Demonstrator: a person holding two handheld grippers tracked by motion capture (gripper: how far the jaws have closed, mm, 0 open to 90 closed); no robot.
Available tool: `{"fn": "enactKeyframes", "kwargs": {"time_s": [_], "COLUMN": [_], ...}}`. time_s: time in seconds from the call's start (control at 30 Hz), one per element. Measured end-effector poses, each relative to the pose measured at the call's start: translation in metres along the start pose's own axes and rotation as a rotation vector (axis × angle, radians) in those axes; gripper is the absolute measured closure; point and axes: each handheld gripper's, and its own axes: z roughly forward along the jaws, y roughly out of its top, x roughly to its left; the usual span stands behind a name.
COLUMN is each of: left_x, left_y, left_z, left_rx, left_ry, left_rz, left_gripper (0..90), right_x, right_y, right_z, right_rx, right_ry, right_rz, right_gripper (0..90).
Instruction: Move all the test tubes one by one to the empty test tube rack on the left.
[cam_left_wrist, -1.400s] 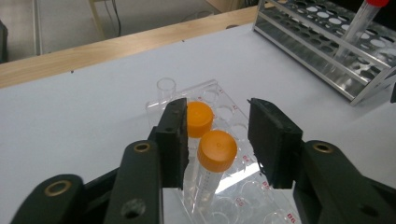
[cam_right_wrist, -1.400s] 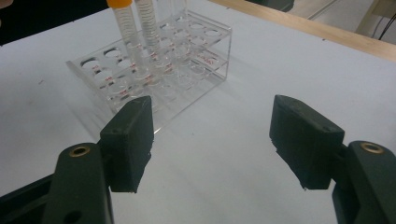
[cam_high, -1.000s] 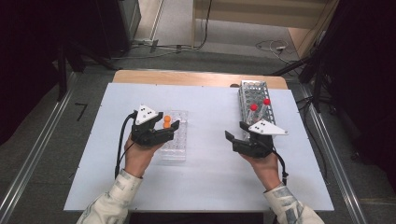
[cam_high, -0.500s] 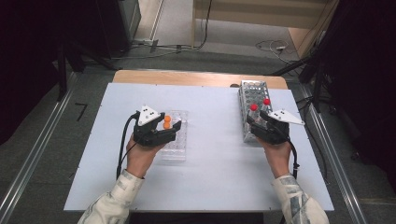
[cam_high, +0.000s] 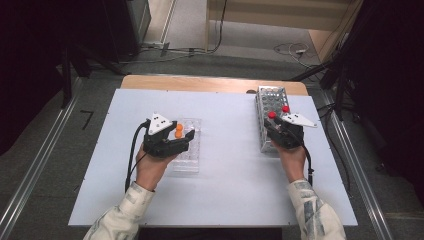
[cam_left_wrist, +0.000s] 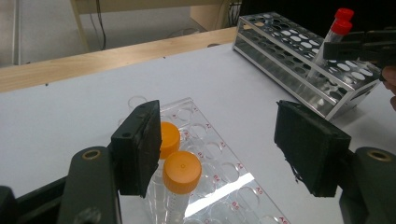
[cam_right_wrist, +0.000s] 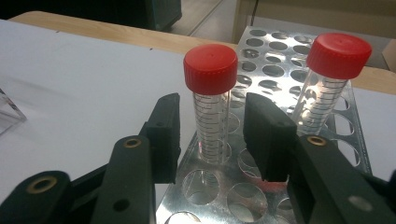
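Observation:
A clear plastic rack (cam_high: 189, 157) lies left of centre with two orange-capped tubes (cam_high: 178, 131) standing in it. My left gripper (cam_high: 182, 141) hovers over this rack, open wide. In the left gripper view the orange caps (cam_left_wrist: 182, 166) sit just beside the left jaw of that gripper (cam_left_wrist: 219, 140), untouched. A metal rack (cam_high: 272, 95) on the right holds two red-capped tubes. My right gripper (cam_high: 274, 125) is at its near end. In the right gripper view the gripper (cam_right_wrist: 212, 121) straddles the nearer red-capped tube (cam_right_wrist: 210, 70), open, with a gap on each side. The second red-capped tube (cam_right_wrist: 338, 53) stands behind to the right.
The white tabletop (cam_high: 225, 190) has free room between the two racks and along the front. A wooden strip (cam_high: 200, 83) runs along the far edge. The metal rack (cam_left_wrist: 299, 51) has many vacant holes. Cables trail from both grippers.
My right gripper has moved right and forward from the table beside the metal rack, and its jaws now stand around the nearer red-capped tube. The left gripper has hardly moved.

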Motion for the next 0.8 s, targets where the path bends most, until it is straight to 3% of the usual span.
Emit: {"fn": "enactKeyframes", "kwargs": {"time_s": [0.5, 0.8], "left_x": [-0.001, -0.001], "left_y": [0.0, 0.0], "left_z": [0.0, -0.001], "left_rx": [0.0, -0.01], "left_ry": [0.001, 0.001], "left_rz": [0.004, 0.003], "left_gripper": [32.0, 31.9], "right_x": [0.001, 0.003], "right_y": [-0.002, 0.013], "right_z": [0.003, -0.015], "right_rx": [0.002, -0.067], "right_ry": [-0.014, -0.025], "right_rz": [-0.005, -0.003], "right_gripper": [70.5, 70.8]}}
